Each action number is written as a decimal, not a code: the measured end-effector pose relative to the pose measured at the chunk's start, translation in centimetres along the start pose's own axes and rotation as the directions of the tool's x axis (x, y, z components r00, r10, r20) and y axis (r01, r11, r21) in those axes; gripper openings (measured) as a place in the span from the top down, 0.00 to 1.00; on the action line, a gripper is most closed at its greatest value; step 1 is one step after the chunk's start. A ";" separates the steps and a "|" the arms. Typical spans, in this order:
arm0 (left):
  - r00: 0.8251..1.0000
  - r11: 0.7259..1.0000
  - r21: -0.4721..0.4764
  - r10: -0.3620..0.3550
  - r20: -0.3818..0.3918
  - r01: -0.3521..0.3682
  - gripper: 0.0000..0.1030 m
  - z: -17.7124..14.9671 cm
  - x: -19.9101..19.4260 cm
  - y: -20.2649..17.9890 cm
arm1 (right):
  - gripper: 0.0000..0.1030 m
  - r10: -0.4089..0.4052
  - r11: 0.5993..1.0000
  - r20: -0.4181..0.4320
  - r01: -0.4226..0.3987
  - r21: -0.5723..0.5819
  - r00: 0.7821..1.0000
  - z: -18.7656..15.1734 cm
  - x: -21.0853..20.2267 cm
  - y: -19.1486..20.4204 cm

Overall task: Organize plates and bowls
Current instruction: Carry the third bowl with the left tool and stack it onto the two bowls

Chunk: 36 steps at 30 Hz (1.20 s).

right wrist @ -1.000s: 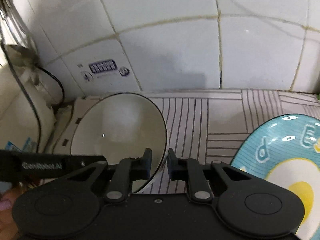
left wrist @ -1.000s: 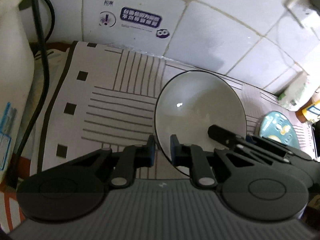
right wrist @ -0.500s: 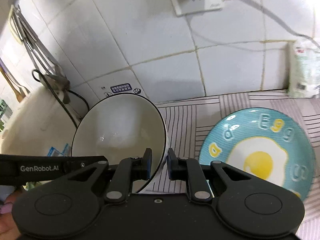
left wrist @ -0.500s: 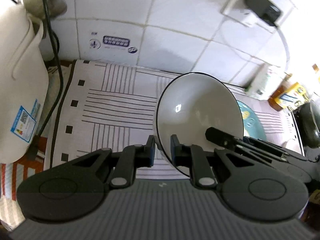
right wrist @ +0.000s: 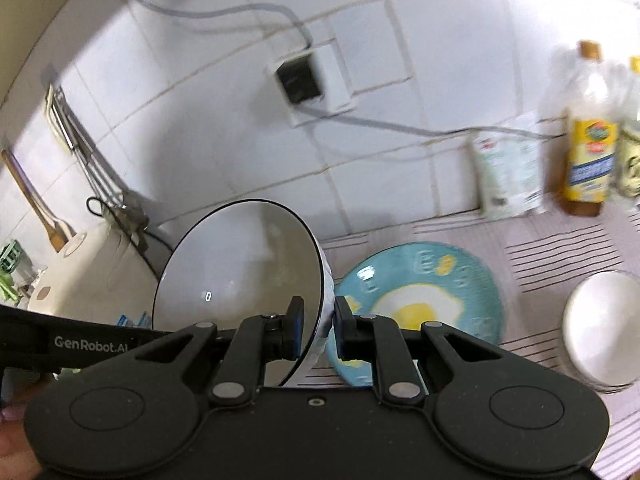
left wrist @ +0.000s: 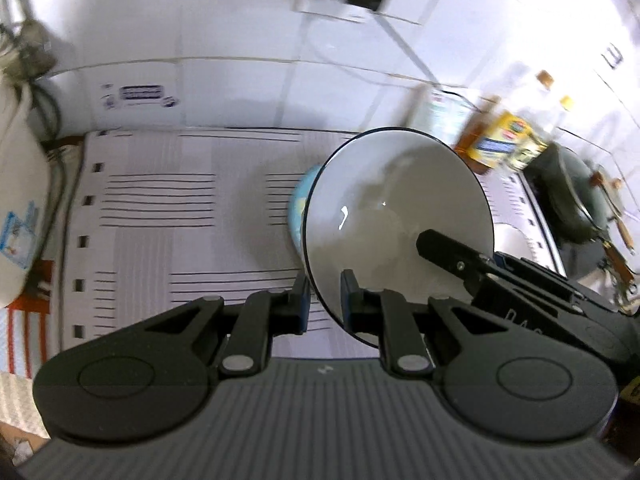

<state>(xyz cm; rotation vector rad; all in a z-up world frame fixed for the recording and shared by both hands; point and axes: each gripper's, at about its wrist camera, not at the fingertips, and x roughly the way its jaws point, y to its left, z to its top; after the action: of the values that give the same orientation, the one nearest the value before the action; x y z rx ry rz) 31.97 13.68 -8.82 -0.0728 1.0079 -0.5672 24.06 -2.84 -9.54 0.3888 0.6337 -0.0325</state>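
A large white bowl with a thin black rim is held in the air between both grippers, tilted on edge. My left gripper is shut on its near rim. My right gripper is shut on the opposite rim of the same bowl. A blue plate with a fried-egg picture lies on the striped mat just right of the bowl; in the left wrist view only its left edge shows behind the bowl. A small white bowl stands at the right edge of the mat.
A striped mat covers the counter. A white appliance stands at the left. Oil bottles and a white packet line the tiled wall. A dark wok sits at the far right. A wall socket is above.
Both grippers have lifted the bowl higher and carried it to the right, toward the blue plate. More of the wall, socket and bottles is in view.
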 end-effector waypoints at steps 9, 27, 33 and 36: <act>0.999 0.999 0.025 -0.046 -0.005 0.046 0.86 0.0 0.9 -7.6 | 0.82 -0.047 0.999 0.037 0.047 0.009 0.998 1.1 -4.7 -5.9; 0.997 0.997 0.051 -0.047 -0.065 0.051 0.86 0.5 6.7 -19.2 | 0.81 -0.065 0.997 0.010 0.065 0.044 0.998 2.5 -7.8 -18.0; 0.993 0.999 0.003 -0.035 -0.112 0.035 0.86 0.2 10.8 -21.2 | 0.82 -0.076 0.997 -0.019 0.075 -0.016 0.997 2.6 -6.6 -21.3; 0.988 0.999 -0.043 -0.031 -0.150 0.025 0.86 -0.3 13.3 -21.7 | 0.82 -0.081 0.996 -0.054 0.078 -0.041 0.995 2.4 -5.3 -23.2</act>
<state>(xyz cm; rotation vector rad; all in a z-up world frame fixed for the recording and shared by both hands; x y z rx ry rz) 28.03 -11.20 -12.58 -0.0815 1.1670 -0.5847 17.73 -25.71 -12.67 0.3272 0.7036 -0.0853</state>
